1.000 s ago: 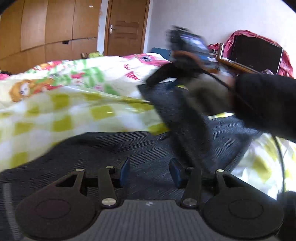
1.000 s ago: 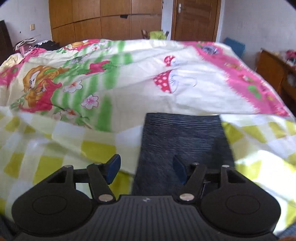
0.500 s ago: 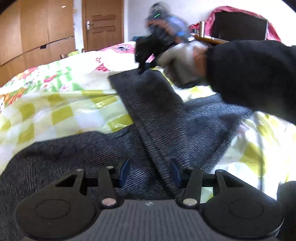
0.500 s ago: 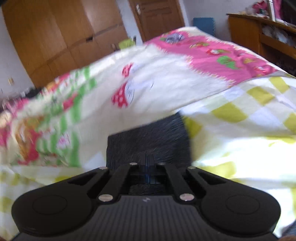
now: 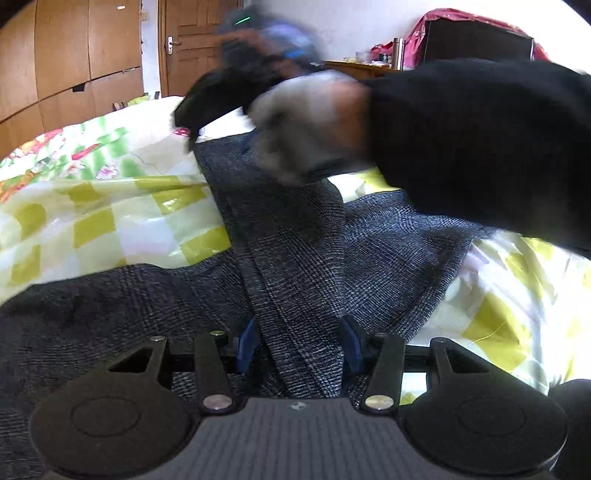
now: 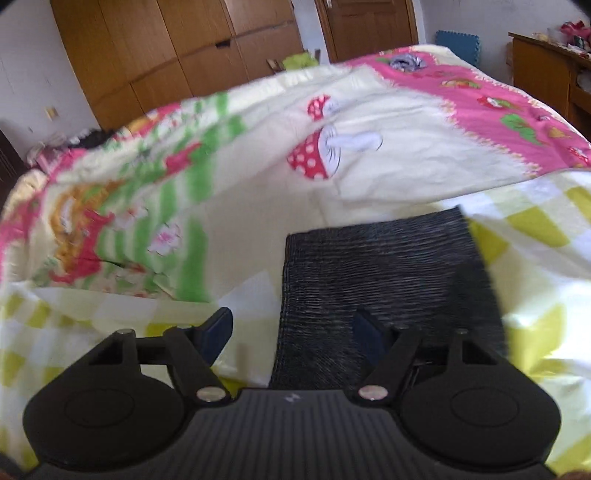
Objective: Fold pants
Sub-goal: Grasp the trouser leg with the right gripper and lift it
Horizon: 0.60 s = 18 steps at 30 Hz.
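Dark grey pants [image 5: 295, 258] lie spread on the bed, one leg folded over and running away towards the far hem [image 6: 376, 251]. My left gripper [image 5: 298, 343] is open low over the near part, and the folded leg passes between its blue pads [image 5: 245, 341] without being pinched. In the right wrist view my right gripper [image 6: 293, 328] hovers over the leg's end; its jaws are opening, with the leg's left edge between the pads and not pressed. The left wrist view shows that gripper [image 5: 190, 129] blurred, held by a gloved hand [image 5: 310, 125] in a black sleeve [image 5: 480, 147].
The bed carries a yellow-check blanket [image 5: 110, 221] and a flowered pink and green sheet [image 6: 332, 147]. Wooden wardrobes [image 6: 177, 44] and a door [image 6: 369, 22] stand behind. At the right is a wooden desk [image 6: 543, 62] with a black screen [image 5: 476, 40] under red cloth.
The right gripper was shut half a second ago and now stands open over the leg's end. The left gripper has slid in over the pants, so the folded leg lies between its pads.
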### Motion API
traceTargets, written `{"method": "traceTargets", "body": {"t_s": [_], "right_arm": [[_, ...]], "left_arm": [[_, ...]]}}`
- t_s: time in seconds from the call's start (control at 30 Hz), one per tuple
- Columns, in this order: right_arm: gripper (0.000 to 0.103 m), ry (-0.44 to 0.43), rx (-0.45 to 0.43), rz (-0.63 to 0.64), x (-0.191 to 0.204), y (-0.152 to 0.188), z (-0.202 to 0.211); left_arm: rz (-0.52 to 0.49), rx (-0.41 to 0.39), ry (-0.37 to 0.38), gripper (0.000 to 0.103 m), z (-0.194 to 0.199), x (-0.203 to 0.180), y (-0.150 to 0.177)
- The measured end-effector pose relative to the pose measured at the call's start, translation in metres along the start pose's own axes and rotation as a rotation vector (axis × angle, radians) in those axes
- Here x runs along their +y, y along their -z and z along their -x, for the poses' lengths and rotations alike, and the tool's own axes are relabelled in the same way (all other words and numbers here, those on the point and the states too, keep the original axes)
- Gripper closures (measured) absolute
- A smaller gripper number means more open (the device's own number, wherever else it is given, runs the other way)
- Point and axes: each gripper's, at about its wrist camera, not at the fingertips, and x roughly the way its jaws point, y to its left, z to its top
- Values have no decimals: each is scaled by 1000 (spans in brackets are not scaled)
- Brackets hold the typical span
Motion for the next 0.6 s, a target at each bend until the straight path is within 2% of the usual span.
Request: {"method": "traceTargets", "body": {"t_s": [0.03,0.07,0.1,0.13,0.17,0.2,0.23,0.27,0.37,0.4,0.5,0.6], "right_arm": [[36,75,-3,12,6,1,-12],[43,125,-13,17,8,2,-18],[58,164,-25,14,6,4,-24],[64,198,-26,7,2,4,-28],[68,188,-24,-26,-7,4,-28],[83,173,-27,-70,-15,2,-25],[90,158,-33,-111,-23,1,-19],[94,133,-38,-146,-31,0,-13],[95,69,-68,-224,-56,-3,15],[95,23,-93,-269,-68,-4,31],[97,-96,-188,-349,-98,2,90],[98,-202,-283,-413,-140,25,166]], "left_arm": [[11,2,10,41,-2,1,1],[25,7,29,41,-4,3,3],[31,7,43,41,-4,4,4],[35,1,48,41,-5,6,5],[40,-5,52,41,-4,7,7],[44,-9,56,41,-4,9,7],[52,-16,55,41,-4,11,8],[62,-21,52,41,-4,13,9],[81,-19,49,41,-1,12,9],[73,-18,46,41,0,10,9],[10,-22,9,41,5,-1,4],[-48,-36,-4,41,12,-14,-2]]}}
